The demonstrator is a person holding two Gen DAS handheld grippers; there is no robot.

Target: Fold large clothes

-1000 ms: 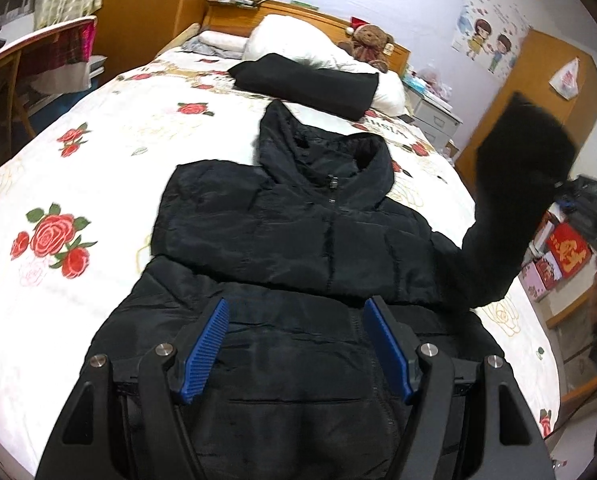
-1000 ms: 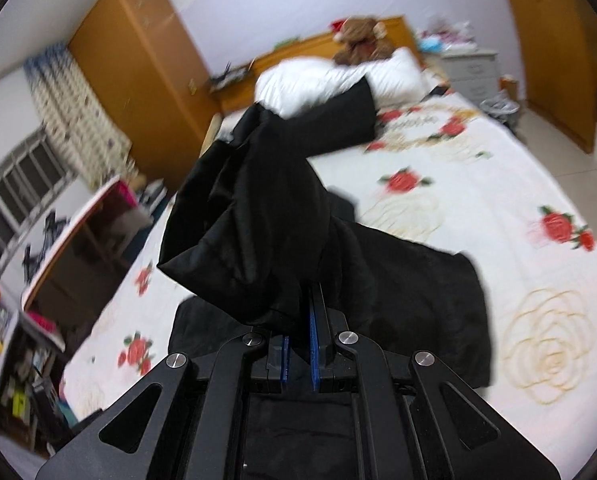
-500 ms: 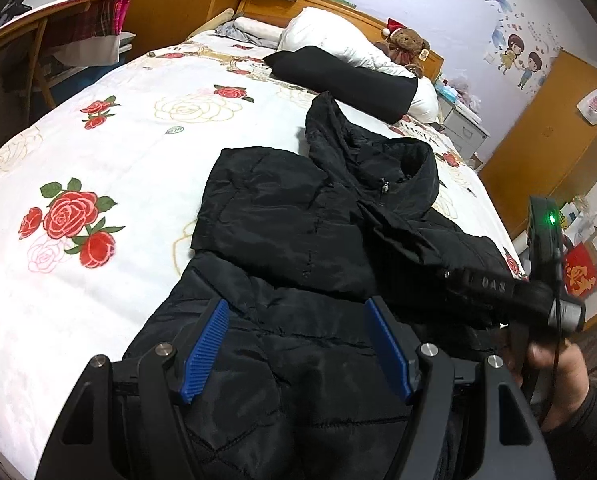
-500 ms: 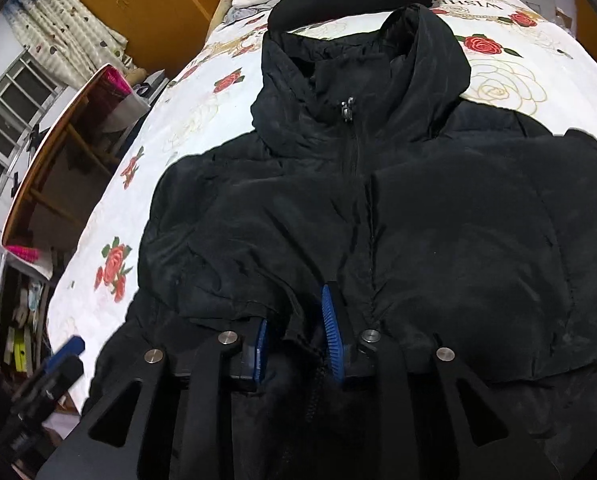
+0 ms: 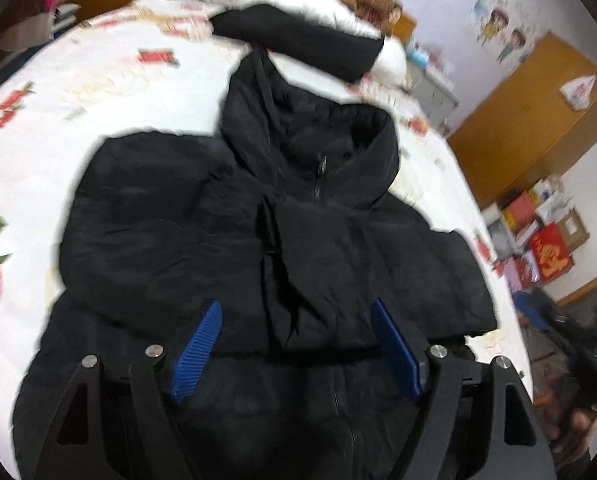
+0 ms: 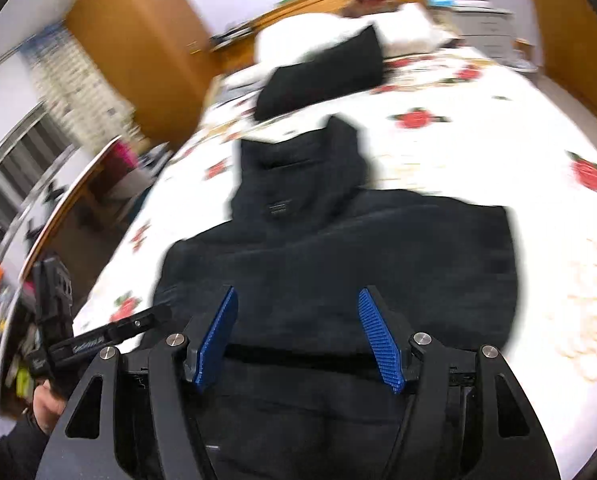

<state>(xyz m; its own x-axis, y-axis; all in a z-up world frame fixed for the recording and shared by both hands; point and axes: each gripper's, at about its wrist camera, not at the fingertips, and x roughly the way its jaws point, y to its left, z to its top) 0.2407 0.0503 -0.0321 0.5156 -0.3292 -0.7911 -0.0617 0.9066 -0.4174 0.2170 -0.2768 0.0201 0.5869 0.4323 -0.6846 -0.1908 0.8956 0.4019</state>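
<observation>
A large black hooded puffer jacket (image 5: 282, 248) lies flat, front up, on the bed, hood pointing to the headboard. Both sleeves are folded in across its chest. My left gripper (image 5: 296, 312) is open and empty, hovering over the jacket's lower part. My right gripper (image 6: 296, 300) is open and empty above the jacket (image 6: 338, 256), which fills the middle of the right wrist view. The left gripper tool also shows at the lower left of the right wrist view (image 6: 98, 340).
The bed has a white rose-print cover (image 5: 98, 92). A black bolster (image 5: 298, 40) and white pillows (image 6: 338, 32) lie at the headboard with a teddy bear (image 5: 378, 0). Wooden wardrobes (image 6: 138, 52), a bedside drawer unit (image 6: 482, 24), a desk (image 6: 58, 216) and boxes (image 5: 546, 248) surround the bed.
My right gripper carried the right sleeve across the jacket's chest, let it go, opened and pulled back. The left gripper stayed open over the lower part. Both views are now blurred by motion.
</observation>
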